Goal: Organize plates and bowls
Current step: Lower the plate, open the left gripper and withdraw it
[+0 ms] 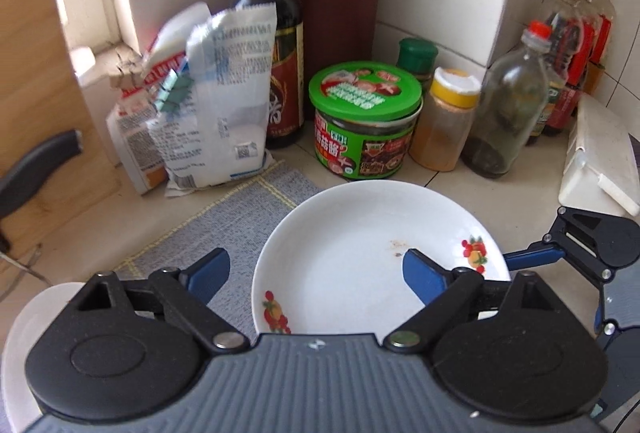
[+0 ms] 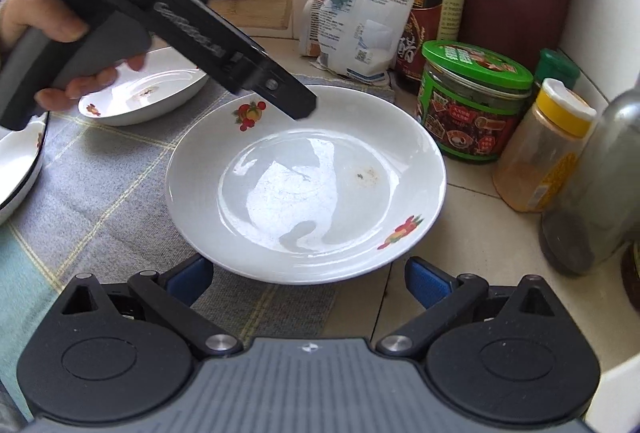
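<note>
Right wrist view is showing the plate (image 2: pixel 306 185) lying half on the mat (image 2: pixel 100 185), half on the counter (image 2: pixel 472 233). The left gripper (image 1: pixel 316 273) is hanging above it, wide apart and holding nothing. The right gripper (image 2: pixel 308 279) is waiting at the near rim, also wide apart. The jar (image 2: pixel 472 101) and bottles (image 2: pixel 592 185) are standing close, so a hasty grab might be knocking them over or sliding the plate off the mat.

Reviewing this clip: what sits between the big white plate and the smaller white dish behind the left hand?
In the right wrist view, only grey checked cloth lies on the counter between the plate and the smaller dish; the left gripper's black body hangs above that stretch.
</note>
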